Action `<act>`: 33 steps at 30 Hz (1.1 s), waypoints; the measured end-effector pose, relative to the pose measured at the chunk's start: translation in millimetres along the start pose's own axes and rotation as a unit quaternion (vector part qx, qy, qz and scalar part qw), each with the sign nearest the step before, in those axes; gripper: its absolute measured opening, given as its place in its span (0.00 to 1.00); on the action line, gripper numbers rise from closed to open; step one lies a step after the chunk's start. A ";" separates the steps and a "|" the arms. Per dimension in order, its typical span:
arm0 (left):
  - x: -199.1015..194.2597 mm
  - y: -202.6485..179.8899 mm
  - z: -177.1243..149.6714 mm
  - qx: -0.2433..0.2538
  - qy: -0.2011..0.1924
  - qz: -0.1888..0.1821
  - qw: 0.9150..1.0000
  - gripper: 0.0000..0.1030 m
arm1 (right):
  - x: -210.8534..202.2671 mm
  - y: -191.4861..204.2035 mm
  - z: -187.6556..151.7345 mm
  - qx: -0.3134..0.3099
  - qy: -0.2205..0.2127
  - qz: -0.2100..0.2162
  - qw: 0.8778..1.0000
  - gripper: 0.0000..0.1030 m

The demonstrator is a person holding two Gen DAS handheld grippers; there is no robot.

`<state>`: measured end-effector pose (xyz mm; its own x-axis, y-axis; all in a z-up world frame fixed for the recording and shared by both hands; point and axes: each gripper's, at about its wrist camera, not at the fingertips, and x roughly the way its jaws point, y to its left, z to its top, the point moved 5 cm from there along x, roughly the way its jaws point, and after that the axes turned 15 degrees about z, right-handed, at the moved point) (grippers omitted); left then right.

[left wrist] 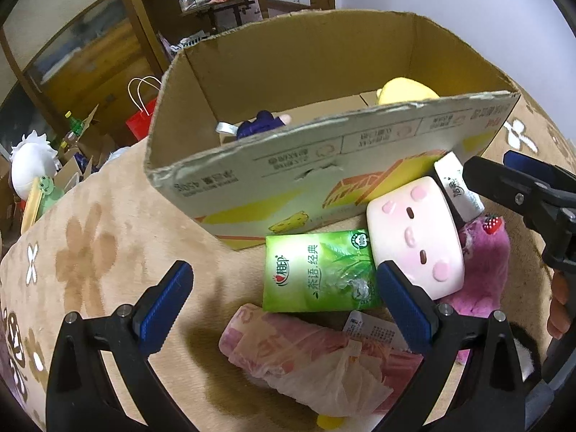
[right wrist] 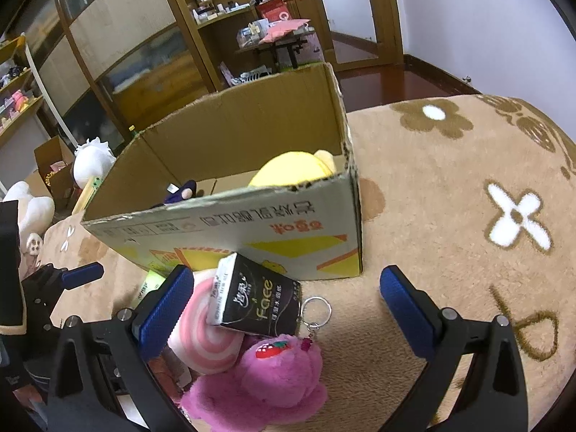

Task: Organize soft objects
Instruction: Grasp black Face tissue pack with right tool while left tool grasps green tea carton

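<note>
Resting on a tan flowered blanket (right wrist: 450, 180), an open cardboard box (left wrist: 324, 165) stands toward the blanket's far edge, with a yellow plush (right wrist: 291, 171) against its right wall and a dark blue toy (left wrist: 261, 124) near the middle of its floor. Just in front of the box's near wall lies a loose cluster of soft things. A green tissue pack (left wrist: 318, 271) lies flat, its top edge close to the box. A pink-and-white plush (left wrist: 417, 237) lies just to the right of it and overlaps its right edge. A black tissue pack (right wrist: 257, 298) leans against the box wall and on top of that plush. A purple plush (right wrist: 266, 378) with a strawberry charm and key ring lies nearest the camera, touching the pink-and-white one. A pink wrapped bundle (left wrist: 306, 356) lies below the green pack.

Left gripper (left wrist: 284, 302) hangs above the green pack and bundle, jaws spread wide, holding nothing. Right gripper (right wrist: 288, 309) hangs over the black pack and purple plush, jaws likewise spread and empty.
</note>
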<state>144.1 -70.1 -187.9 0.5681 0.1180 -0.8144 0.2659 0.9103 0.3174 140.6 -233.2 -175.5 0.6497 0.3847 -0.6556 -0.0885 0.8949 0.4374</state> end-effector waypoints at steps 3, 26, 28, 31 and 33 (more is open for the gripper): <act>2.8 -0.4 0.4 -0.002 0.003 -0.005 1.000 0.98 | 2.7 -2.3 -1.9 0.003 0.004 0.000 1.000 1.00; 36.9 21.9 2.8 -0.023 0.058 -0.059 0.996 0.98 | 18.6 -8.1 -11.7 0.024 0.031 0.040 0.998 0.86; 38.6 25.1 2.8 -0.021 0.060 -0.056 0.996 0.98 | 19.5 -6.5 -12.9 0.028 0.032 0.048 0.998 0.81; 41.4 27.3 2.3 -0.017 0.066 -0.062 0.996 0.98 | 21.0 -3.6 -12.6 0.032 0.034 0.065 0.997 0.71; 44.4 27.0 1.0 -0.011 0.071 -0.065 0.995 0.98 | 21.6 -2.3 -12.7 0.033 0.036 0.070 0.996 0.68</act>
<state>177.3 -40.7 -215.0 0.4147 0.0527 -0.9085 0.3119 0.9296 0.1963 145.3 -224.1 -198.5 0.5788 0.5223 -0.6262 -0.1236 0.8153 0.5657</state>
